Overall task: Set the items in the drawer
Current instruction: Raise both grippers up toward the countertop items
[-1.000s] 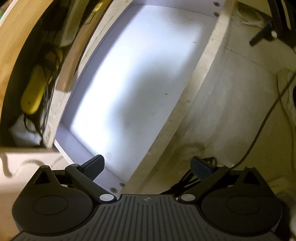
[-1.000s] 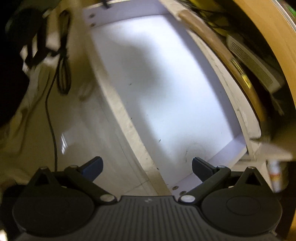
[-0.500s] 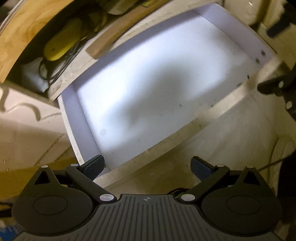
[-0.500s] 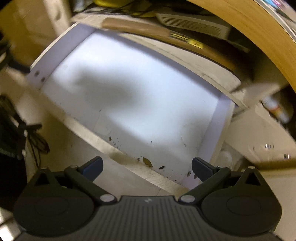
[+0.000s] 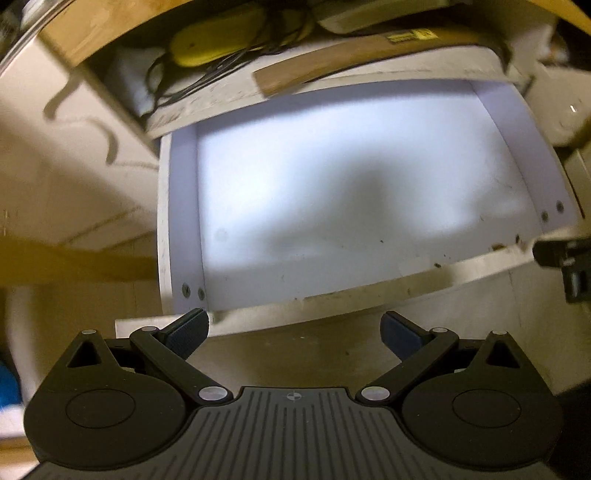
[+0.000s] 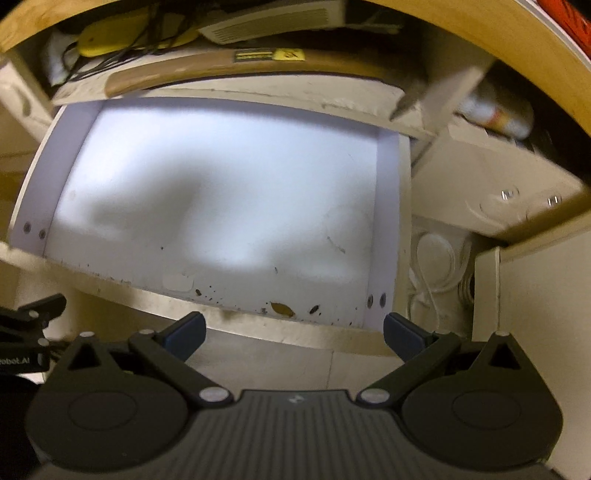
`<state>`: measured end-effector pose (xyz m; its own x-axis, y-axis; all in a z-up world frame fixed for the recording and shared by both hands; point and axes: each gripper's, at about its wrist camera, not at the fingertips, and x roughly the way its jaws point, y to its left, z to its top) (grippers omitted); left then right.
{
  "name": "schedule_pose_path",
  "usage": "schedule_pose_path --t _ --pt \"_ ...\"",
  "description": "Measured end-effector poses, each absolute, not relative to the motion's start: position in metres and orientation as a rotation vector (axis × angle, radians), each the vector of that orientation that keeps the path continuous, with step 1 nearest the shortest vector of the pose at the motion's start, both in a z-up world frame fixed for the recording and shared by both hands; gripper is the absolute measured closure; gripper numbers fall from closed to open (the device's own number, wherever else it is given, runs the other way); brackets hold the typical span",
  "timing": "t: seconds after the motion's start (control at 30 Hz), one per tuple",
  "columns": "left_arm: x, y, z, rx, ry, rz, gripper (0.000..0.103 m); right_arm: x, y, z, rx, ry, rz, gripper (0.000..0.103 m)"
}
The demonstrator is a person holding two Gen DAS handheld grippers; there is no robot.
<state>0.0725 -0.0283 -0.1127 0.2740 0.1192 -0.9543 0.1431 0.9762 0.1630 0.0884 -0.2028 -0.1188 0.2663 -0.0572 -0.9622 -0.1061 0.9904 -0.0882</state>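
Note:
An open white drawer [image 5: 184,206] with nothing in it but a few dark specks lies below me; it also shows in the right wrist view [image 6: 388,221]. My left gripper [image 5: 293,332] is open and holds nothing, above the drawer's front edge. My right gripper [image 6: 293,334] is open and holds nothing, also above the front edge. In the shelf above the drawer lie a wooden-handled tool [image 5: 351,55], a yellow object [image 5: 214,40] with black cables, and a white box [image 6: 273,18].
The other gripper shows at the right edge of the left wrist view [image 5: 569,258] and at the left edge of the right wrist view [image 6: 26,332]. A white coiled cable [image 6: 436,258] sits right of the drawer. Cabinet panels flank both sides.
Both views have swung round so the drawer now lies square in front of me. Both grippers stay open and hold nothing.

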Motion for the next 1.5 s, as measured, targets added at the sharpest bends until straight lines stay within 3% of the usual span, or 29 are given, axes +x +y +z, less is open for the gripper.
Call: schedule_pose_path --t 0.7,1.5 --pt "0.070 -0.015 -0.108 0.100 1.260 0.062 0.000 0.086 -0.210 -0.107 -0.037 1.283 -0.047 0.000" --pt "0.079 -0.025 -0.032 0.059 0.770 0.058 0.000 0.081 -0.203 -0.030 -0.080 0.774 -0.023 0.000"
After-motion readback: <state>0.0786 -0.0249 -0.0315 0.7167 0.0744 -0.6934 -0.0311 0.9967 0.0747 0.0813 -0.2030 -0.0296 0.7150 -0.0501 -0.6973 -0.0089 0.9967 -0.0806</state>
